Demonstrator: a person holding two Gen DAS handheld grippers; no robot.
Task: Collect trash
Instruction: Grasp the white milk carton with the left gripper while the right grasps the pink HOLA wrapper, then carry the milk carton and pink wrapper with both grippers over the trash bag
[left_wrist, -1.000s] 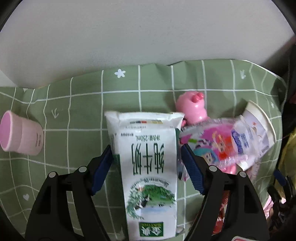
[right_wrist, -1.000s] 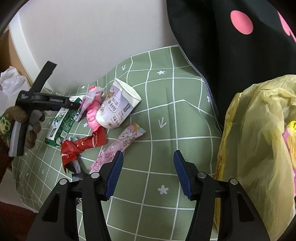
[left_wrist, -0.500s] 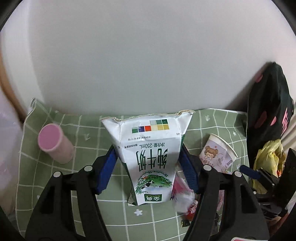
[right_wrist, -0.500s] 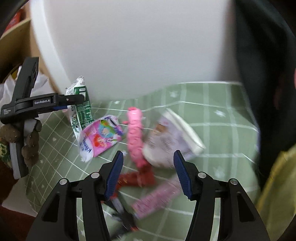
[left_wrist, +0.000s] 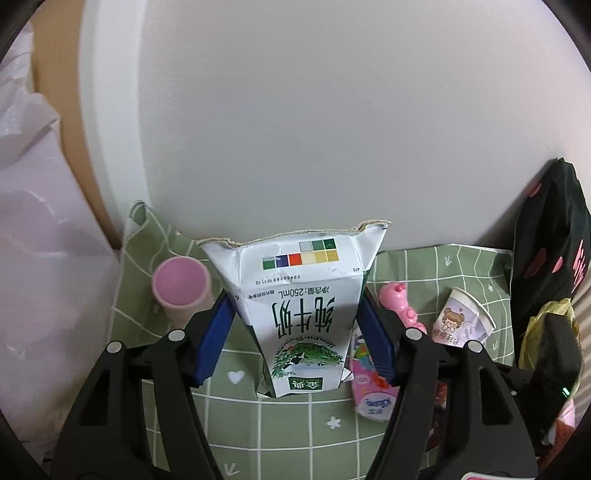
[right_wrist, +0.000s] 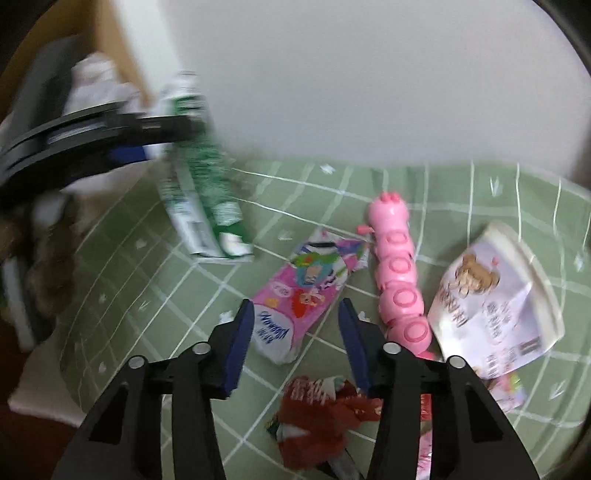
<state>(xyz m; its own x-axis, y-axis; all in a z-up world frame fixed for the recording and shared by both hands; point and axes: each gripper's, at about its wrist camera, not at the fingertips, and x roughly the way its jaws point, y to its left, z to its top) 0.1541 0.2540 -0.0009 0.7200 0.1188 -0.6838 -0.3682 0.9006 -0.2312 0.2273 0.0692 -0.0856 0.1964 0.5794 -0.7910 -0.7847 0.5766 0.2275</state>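
Milk carton (left_wrist: 301, 314) now hangs clear of the green checked cloth (left_wrist: 288, 435), pinched between the blue pads of the left gripper (left_wrist: 295, 332); a second ago it lay flat on that cloth, so one piece of trash is picked up and on its way. At the centre of the right wrist view, the right gripper (right_wrist: 295, 343), which was hovering over bare cloth beside the yellow bag (left_wrist: 543, 328), has swung across and is closing with the pink printed wrapper (right_wrist: 306, 291) just ahead of its tips, nothing pressed between the pads yet. That looks like the next pickup.

Room is tight there: the pink caterpillar toy (right_wrist: 397, 269) lies just right of the wrapper, the paper cup (right_wrist: 495, 302) beyond it, a red wrapper (right_wrist: 321, 417) below. The cloth's left edge and the pink cup (left_wrist: 181, 288) sit at the left of the left wrist view.
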